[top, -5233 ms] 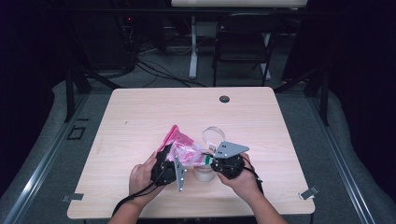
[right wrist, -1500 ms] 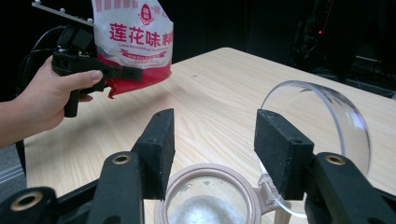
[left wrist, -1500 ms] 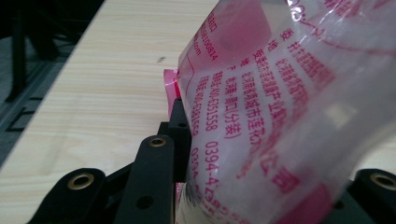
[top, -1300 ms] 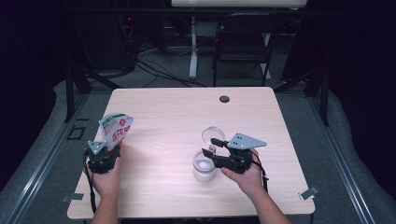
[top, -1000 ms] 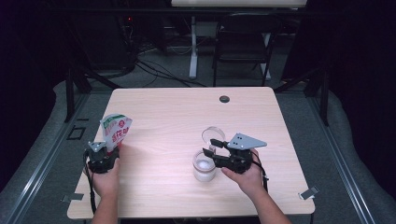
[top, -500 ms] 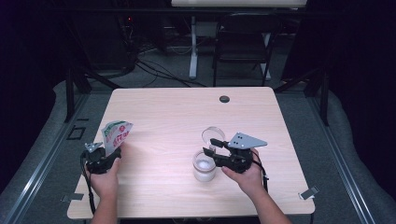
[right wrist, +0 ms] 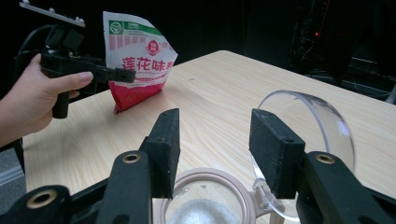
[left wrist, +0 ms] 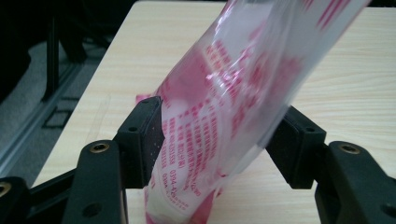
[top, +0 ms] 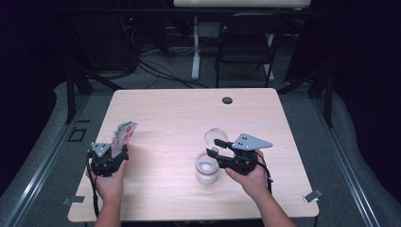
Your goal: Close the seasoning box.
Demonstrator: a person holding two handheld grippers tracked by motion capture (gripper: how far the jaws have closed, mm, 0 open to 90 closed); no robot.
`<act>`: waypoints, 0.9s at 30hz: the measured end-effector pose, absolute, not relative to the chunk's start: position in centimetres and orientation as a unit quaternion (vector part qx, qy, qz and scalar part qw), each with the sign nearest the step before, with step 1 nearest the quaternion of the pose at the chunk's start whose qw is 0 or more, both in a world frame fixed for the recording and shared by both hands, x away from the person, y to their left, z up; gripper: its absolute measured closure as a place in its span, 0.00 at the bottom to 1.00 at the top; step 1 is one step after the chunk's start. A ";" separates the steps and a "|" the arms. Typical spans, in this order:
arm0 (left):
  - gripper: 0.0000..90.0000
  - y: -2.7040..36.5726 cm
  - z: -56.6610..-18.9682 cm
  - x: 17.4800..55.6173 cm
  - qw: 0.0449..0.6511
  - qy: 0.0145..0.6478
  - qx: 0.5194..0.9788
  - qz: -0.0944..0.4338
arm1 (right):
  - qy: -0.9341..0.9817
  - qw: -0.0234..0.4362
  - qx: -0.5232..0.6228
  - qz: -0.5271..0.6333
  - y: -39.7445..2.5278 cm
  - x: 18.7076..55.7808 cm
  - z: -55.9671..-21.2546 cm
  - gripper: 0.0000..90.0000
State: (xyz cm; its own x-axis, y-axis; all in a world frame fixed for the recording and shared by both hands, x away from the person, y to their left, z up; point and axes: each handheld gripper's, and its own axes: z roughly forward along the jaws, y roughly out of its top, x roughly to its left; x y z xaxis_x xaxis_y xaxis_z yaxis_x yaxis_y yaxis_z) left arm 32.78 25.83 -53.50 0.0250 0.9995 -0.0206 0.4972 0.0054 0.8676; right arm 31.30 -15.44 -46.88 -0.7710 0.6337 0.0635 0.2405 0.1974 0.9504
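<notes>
A: Since a second ago your left gripper [top: 113, 152] has tipped the pink-and-white bag [top: 123, 133] over toward the table; it stood nearly upright before. Your right hand hasn't shifted.

B: Am I still holding the bag?

A: Barely, I'd say. In the left gripper view the jaws stand wide on either side of the bag [left wrist: 243, 93], with a gap at the right pad, so it looks loose between them and is resting on the table [top: 179, 118] near its left edge. Ease it down flat rather than dropping it, then draw straight back so a pad doesn't drag the film.

B: And the right?

A: Your right gripper [right wrist: 212, 140] is open and holds nothing, poised over the jar [right wrist: 205, 205] of white powder. That view shows the clear hinged lid [right wrist: 317, 126] standing open and the bag's printed front; from the high view, the lid is just a faint ring.
</notes>
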 end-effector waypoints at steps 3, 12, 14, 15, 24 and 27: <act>0.44 24.8 -53.0 32.5 0.370 0.591 0.630 0.341 | 0.757 0.180 0.297 0.554 -15.6 31.2 -46.5 0.63; 0.42 21.6 -52.4 32.2 0.381 0.537 0.679 0.325 | 0.758 0.189 0.307 0.544 -16.7 31.2 -45.7 0.73; 0.42 20.8 -52.5 32.2 0.376 0.526 0.693 0.319 | 0.757 0.195 0.310 0.541 -17.1 31.2 -45.4 0.75; 0.42 20.5 -52.5 32.2 0.375 0.521 0.698 0.319 | 0.757 0.195 0.311 0.541 -17.2 31.2 -45.4 0.76; 0.42 18.4 -52.8 32.2 0.374 0.491 0.726 0.304 | 0.751 0.205 0.329 0.534 -18.6 31.6 -45.3 0.78; 0.42 18.1 -52.8 32.1 0.379 0.490 0.726 0.299 | 0.749 0.203 0.336 0.533 -18.9 31.8 -45.5 0.77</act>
